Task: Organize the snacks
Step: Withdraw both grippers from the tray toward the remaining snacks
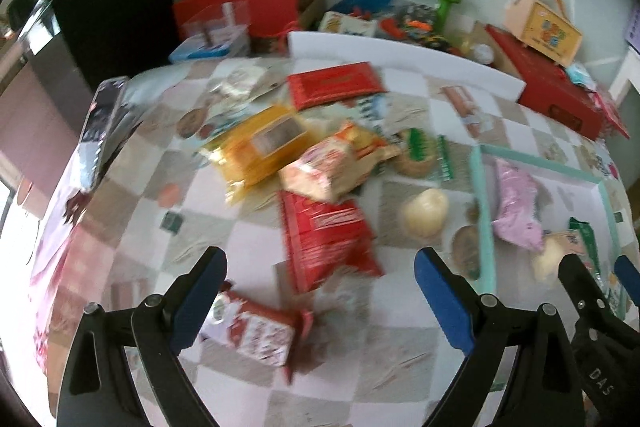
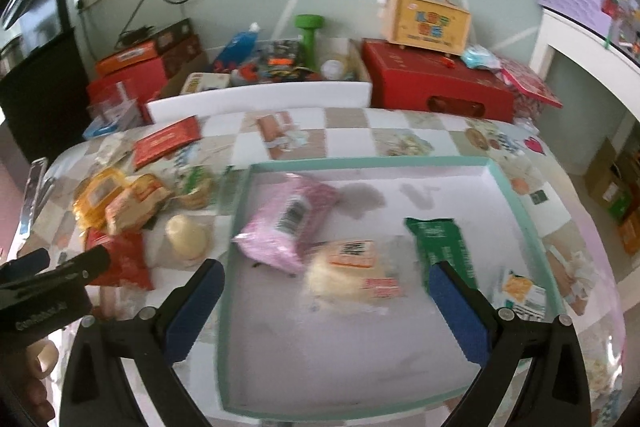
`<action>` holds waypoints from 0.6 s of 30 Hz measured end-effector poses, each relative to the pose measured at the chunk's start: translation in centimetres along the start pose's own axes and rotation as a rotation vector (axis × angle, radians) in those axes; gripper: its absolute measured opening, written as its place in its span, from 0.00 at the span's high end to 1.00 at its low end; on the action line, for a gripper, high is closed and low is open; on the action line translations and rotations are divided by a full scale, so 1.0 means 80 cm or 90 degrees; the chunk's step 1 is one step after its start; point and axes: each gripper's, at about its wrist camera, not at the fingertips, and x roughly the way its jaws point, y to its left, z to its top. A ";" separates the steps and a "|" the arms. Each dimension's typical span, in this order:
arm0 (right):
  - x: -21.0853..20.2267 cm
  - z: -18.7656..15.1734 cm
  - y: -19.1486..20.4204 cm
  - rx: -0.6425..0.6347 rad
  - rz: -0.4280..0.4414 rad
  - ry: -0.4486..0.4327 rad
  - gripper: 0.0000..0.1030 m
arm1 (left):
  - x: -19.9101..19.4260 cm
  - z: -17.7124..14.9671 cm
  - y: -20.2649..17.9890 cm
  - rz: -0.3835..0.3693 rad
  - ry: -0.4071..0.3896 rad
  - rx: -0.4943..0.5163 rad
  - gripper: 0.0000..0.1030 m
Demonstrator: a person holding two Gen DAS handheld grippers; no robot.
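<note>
Loose snacks lie piled on the checked tablecloth: a yellow packet (image 1: pixel 260 143), a pale orange packet (image 1: pixel 332 167), a red packet (image 1: pixel 328 239) and a cream bun (image 1: pixel 425 213). My left gripper (image 1: pixel 320 291) hangs open above the cloth, with a small red-and-white packet (image 1: pixel 256 331) lying by its left finger. To the right, a teal-rimmed white tray (image 2: pixel 520 203) holds a pink packet (image 2: pixel 288 223), a pale pastry packet (image 2: pixel 352 271), a green bar (image 2: pixel 440 247) and a small white-and-yellow packet (image 2: pixel 520 295). Over this tray my right gripper (image 2: pixel 324 299) stands open, nothing between its fingers.
A flat red packet (image 1: pixel 334 83) and a sausage stick (image 1: pixel 460 107) lie further back. Behind the table stand a white board (image 2: pixel 260 99), red boxes (image 2: pixel 436 87), a yellow toy case (image 2: pixel 430 21) and a green dumbbell (image 2: pixel 309 35). A black cabinet (image 1: pixel 108 15) is at left.
</note>
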 end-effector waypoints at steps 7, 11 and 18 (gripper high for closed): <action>-0.012 -0.007 0.032 -0.001 0.046 -0.004 0.00 | -0.007 -0.016 0.031 0.014 -0.001 -0.014 0.08; -0.016 -0.012 0.050 -0.030 0.041 0.002 0.00 | -0.008 -0.023 0.046 0.011 0.004 -0.024 0.08; -0.014 -0.022 0.073 -0.047 0.052 0.027 0.00 | -0.003 -0.034 0.072 0.020 0.028 -0.047 0.08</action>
